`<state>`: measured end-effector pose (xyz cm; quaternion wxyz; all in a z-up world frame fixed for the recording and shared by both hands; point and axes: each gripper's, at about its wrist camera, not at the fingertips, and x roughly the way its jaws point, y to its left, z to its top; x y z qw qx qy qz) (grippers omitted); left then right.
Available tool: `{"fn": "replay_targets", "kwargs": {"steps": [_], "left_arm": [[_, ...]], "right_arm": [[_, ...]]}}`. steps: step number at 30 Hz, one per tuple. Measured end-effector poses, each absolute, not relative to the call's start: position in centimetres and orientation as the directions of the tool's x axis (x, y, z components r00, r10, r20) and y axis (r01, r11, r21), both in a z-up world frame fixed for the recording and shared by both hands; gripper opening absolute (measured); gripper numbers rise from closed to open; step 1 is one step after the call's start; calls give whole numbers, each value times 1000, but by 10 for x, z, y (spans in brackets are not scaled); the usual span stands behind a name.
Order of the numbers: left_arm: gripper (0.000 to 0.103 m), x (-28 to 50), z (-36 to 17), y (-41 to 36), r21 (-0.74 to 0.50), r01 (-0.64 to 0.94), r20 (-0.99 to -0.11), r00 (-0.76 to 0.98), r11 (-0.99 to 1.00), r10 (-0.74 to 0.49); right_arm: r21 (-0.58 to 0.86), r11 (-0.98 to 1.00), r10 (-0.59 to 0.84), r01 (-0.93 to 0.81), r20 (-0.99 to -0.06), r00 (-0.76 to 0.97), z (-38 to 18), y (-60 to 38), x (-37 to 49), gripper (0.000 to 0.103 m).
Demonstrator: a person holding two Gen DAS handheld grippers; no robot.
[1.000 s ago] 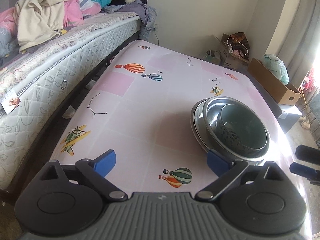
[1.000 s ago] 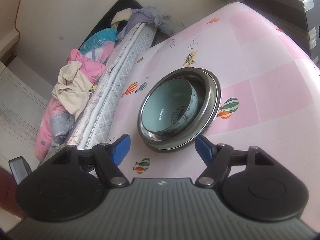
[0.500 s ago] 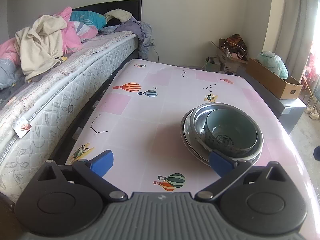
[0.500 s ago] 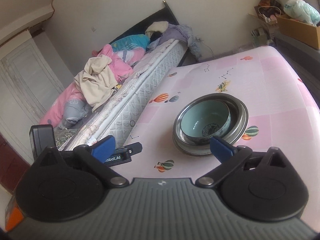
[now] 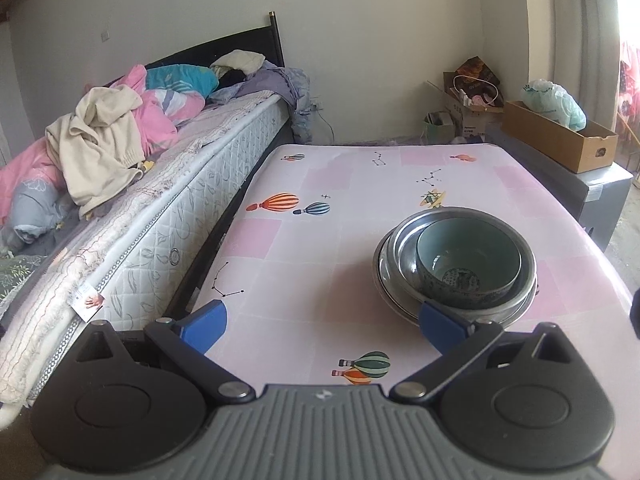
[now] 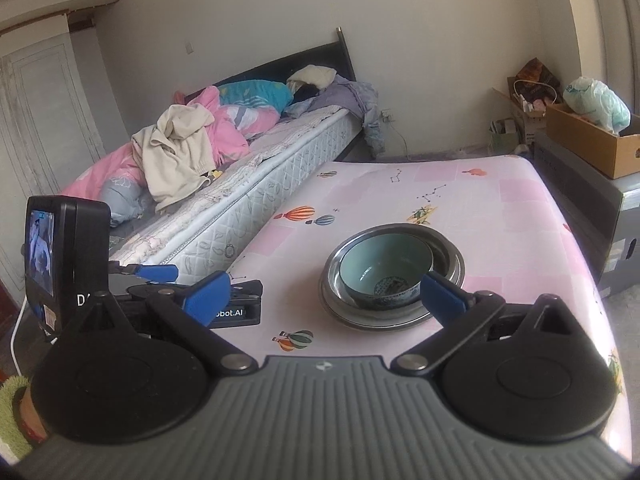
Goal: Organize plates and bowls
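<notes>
A green ceramic bowl [image 5: 468, 260] sits inside a steel bowl [image 5: 404, 256], which rests on a steel plate [image 5: 386, 292], stacked on the pink table [image 5: 304, 264]. The stack also shows in the right wrist view: ceramic bowl [image 6: 384, 260], steel bowl [image 6: 444, 256], plate [image 6: 376, 322]. My left gripper [image 5: 322, 324] is open and empty, held back from the stack and to its left. My right gripper [image 6: 324, 290] is open and empty, above the table's near edge. The left gripper also shows in the right wrist view [image 6: 160, 272] at the left.
A bed [image 5: 160, 184] with piled clothes runs along the table's left side. A cardboard box [image 5: 556, 140] on a grey cabinet [image 5: 600, 196] stands right of the table. More boxes and bags sit at the back wall [image 5: 472, 96].
Both grippers have pulled back and tilted up from the stack, so more of the room shows. The stacked bowls and plate have not moved.
</notes>
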<state>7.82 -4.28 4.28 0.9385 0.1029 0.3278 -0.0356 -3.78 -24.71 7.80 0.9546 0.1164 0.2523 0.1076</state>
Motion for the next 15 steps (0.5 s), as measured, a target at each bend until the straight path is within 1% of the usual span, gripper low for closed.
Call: {"fn": "replay_targets", "kwargs": {"steps": [3,7,11,15], "left_arm": [[103,76,44,-44,162,141,-626,780,977,-9],[103,75,46,-41,144,136,-634,773,980,-15],[103,75,46,-37,116,128,-654,756,985,-21],[103,75,45,-32,88,113,-685,729,990,-22]], "right_arm": [[233,963,228,-133,-443,867,83,-246,-45,102],[158,984,143,-80,-442,886,88,-243,-51,102],[87,996,71,-37,-429,900,88,-238,-57,102],[46,999,12,7,-402,916,88,-236,-61,102]]}}
